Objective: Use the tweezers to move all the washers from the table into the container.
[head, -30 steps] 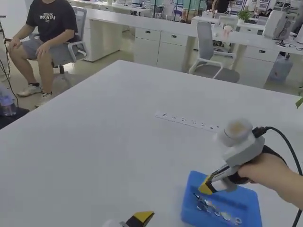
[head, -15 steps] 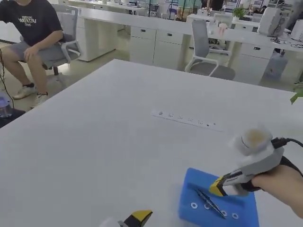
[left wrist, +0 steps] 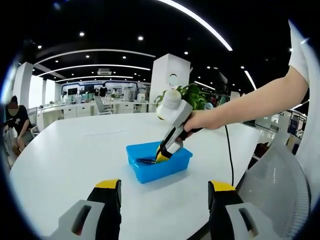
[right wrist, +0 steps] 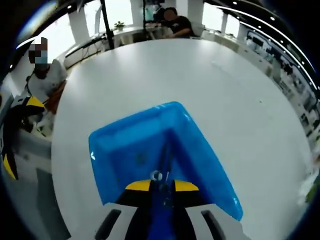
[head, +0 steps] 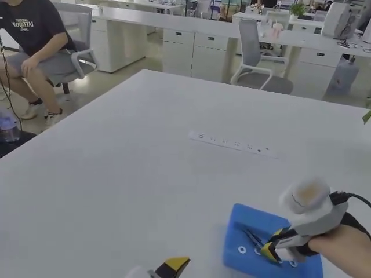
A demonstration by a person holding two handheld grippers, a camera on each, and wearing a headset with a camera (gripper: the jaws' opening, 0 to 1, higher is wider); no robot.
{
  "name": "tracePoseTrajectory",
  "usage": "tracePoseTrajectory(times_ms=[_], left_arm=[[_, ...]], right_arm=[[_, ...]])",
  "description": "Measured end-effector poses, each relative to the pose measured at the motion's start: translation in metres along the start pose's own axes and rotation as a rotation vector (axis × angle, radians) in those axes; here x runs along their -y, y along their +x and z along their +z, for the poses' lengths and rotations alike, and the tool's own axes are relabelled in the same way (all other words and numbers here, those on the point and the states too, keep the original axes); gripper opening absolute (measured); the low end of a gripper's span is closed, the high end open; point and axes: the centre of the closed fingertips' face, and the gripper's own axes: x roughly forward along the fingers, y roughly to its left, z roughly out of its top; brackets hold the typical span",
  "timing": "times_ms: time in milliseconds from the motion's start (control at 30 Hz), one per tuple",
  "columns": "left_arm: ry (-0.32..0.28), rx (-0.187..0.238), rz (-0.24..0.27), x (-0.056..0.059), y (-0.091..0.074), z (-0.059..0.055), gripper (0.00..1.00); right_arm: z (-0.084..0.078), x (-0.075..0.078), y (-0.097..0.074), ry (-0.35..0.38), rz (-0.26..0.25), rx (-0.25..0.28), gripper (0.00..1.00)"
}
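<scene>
Right claw (head: pixel 268 250) is clamping thin metal tweezers (head: pixel 253 237), tips dipping inside the blue plastic container (head: pixel 243 217). Small flat shiny washers (head: pixel 242 250) are lying on its floor; the count is blurry, maybe three. Left claw (left wrist: pixel 164 186) is hovering spread apart over the smooth white tabletop (head: pixel 145 174). Risks: tweezers twisting in the grip and flicking a washer out; the light container skidding if nudged.
</scene>
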Motion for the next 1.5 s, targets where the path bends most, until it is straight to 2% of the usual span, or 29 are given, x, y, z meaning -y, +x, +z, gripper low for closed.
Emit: tracePoseTrajectory(times_ms=[200, 267, 367, 500, 633, 700, 767, 867, 933, 1033, 1133, 1200, 1300, 1400, 1500], left_arm=[[-0.002, -0.009, -0.005, 0.001, 0.001, -0.001, 0.71], [0.001, -0.013, -0.010, 0.001, 0.001, -0.002, 0.71], [0.000, -0.017, -0.012, 0.002, 0.001, -0.003, 0.71], [0.001, -0.024, -0.019, 0.003, 0.002, -0.003, 0.72], [0.009, -0.027, -0.031, 0.006, 0.002, -0.003, 0.72], [0.000, -0.032, -0.045, 0.008, 0.002, -0.004, 0.71], [-0.034, -0.033, -0.062, 0.011, 0.002, -0.004, 0.71], [-0.023, -0.054, -0.079, 0.015, 0.003, -0.006, 0.68], [-0.023, -0.073, -0.117, 0.022, 0.003, -0.008, 0.67], [-0.108, -0.090, -0.207, 0.037, 0.003, -0.008, 0.66], [-0.180, -0.095, -0.254, 0.038, 0.001, -0.005, 0.58], [-0.191, -0.095, -0.270, 0.035, 0.001, 0.001, 0.53], [-0.174, -0.091, -0.303, 0.038, 0.004, 0.012, 0.49], [-0.068, -0.129, -0.331, 0.039, 0.010, 0.014, 0.41], [0.002, -0.164, -0.355, 0.040, 0.017, 0.013, 0.38]], right_arm=[[0.000, 0.000, 0.003, -0.042, 0.005, 0.006, 0.04], [0.001, -0.002, 0.003, -0.079, 0.013, 0.013, 0.04], [0.004, -0.003, 0.000, -0.109, -0.003, 0.043, 0.03], [0.019, -0.006, -0.015, -0.115, -0.023, 0.123, 0.02], [0.034, -0.004, -0.037, -0.149, -0.077, 0.199, 0.02], [0.041, -0.005, -0.050, -0.126, -0.085, 0.259, 0.02], [0.044, -0.008, -0.063, -0.118, -0.106, 0.299, 0.02], [0.048, -0.015, -0.084, -0.078, -0.129, 0.377, 0.02], [0.046, -0.024, -0.097, -0.079, -0.121, 0.404, 0.02], [0.039, -0.036, -0.111, -0.084, -0.113, 0.422, 0.02], [0.027, -0.048, -0.120, -0.080, -0.097, 0.430, 0.02], [0.015, -0.055, -0.122, -0.081, -0.084, 0.422, 0.02], [-0.004, -0.066, -0.119, -0.101, -0.049, 0.398, 0.02], [-0.024, -0.079, -0.109, -0.136, 0.003, 0.356, 0.03], [-0.036, -0.089, -0.099, -0.176, 0.047, 0.324, 0.03]])
